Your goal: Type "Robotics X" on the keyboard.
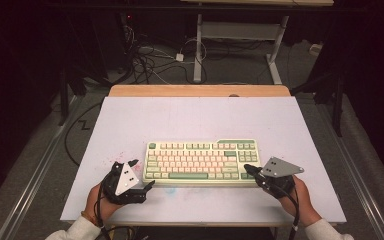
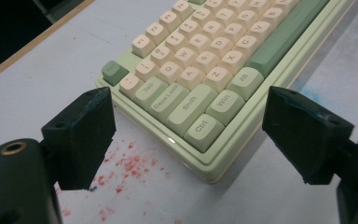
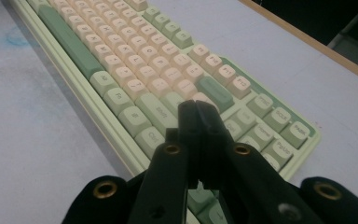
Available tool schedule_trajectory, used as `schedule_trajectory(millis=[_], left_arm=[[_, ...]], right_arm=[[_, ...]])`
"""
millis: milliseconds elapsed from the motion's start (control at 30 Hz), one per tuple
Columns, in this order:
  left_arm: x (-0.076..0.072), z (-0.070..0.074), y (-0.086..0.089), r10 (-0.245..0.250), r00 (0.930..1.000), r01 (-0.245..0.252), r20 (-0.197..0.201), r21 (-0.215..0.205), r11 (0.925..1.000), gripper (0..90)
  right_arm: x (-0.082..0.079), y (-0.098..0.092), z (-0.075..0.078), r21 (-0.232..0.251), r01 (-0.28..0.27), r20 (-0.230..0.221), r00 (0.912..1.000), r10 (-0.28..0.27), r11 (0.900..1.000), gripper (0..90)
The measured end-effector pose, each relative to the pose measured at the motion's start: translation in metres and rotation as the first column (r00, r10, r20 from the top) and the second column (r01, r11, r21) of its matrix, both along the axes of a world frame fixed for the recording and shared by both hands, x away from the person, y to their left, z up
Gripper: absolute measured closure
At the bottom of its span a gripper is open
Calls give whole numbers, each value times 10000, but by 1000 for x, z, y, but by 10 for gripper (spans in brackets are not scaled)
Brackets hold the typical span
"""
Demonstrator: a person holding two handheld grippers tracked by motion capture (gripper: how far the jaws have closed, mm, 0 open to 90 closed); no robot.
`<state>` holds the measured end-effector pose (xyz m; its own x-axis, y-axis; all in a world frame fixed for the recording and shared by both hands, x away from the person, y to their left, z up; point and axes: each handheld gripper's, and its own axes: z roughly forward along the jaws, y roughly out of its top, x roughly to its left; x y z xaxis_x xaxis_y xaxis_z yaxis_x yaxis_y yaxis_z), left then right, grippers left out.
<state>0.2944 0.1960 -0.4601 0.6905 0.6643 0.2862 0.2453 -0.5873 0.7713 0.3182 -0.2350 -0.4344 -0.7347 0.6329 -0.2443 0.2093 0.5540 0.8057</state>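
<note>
Looking down, high view: the keyboard (image 1: 200, 162) lay flat near the middle of the white table (image 1: 190, 117), its long side running from 9 to 3 o'clock.
Left gripper, high view: the left gripper (image 1: 150, 185) sat at about 7 o'clock from the keyboard, just off its near left corner, with its tips aimed toward 2 o'clock and the grey plate on top.
Right gripper, high view: the right gripper (image 1: 248, 168) sat at about 4 o'clock from the keyboard, with its tips over the near right corner by the arrow keys.
Hands, high view: the left hand (image 1: 100, 200) and the right hand (image 1: 300, 197) came in from 6 o'clock, both in pale sleeves.
Left gripper view: the left gripper (image 2: 189, 135) stood wide open, nothing between its pads, and the keyboard (image 2: 200, 88) corner with Ctrl, Win and Shift lay in the gap, untouched.
Stains, left gripper view: red specks (image 2: 130, 165) marked the table (image 2: 37, 88) at 7 o'clock from that corner.
Right gripper view: the right gripper (image 3: 198, 108) was fully closed, pad against pad, and held nothing.
Tips, right gripper view: they lay over the keyboard (image 3: 135, 65) near the right Shift and Enter keys; whether they touched a key could not be told.
Table, right gripper view: the bare table (image 3: 32, 121) lay at 9 o'clock from the keyboard.
</note>
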Motion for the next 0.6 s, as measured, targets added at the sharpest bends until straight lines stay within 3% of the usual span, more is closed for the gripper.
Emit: schedule_trajectory(millis=[300, 600], left_arm=[[13, 6, -11, -145, 9994, 137, -329, -234, 9996, 162], [20, 11, -19, -388, 9985, 375, -375, -352, 9987, 160]], right_arm=[[13, 23, -5, -266, -374, -320, 9988, 366, 9989, 900], [22, 37, -10, -493, -450, -555, 9976, 423, 9978, 900]])
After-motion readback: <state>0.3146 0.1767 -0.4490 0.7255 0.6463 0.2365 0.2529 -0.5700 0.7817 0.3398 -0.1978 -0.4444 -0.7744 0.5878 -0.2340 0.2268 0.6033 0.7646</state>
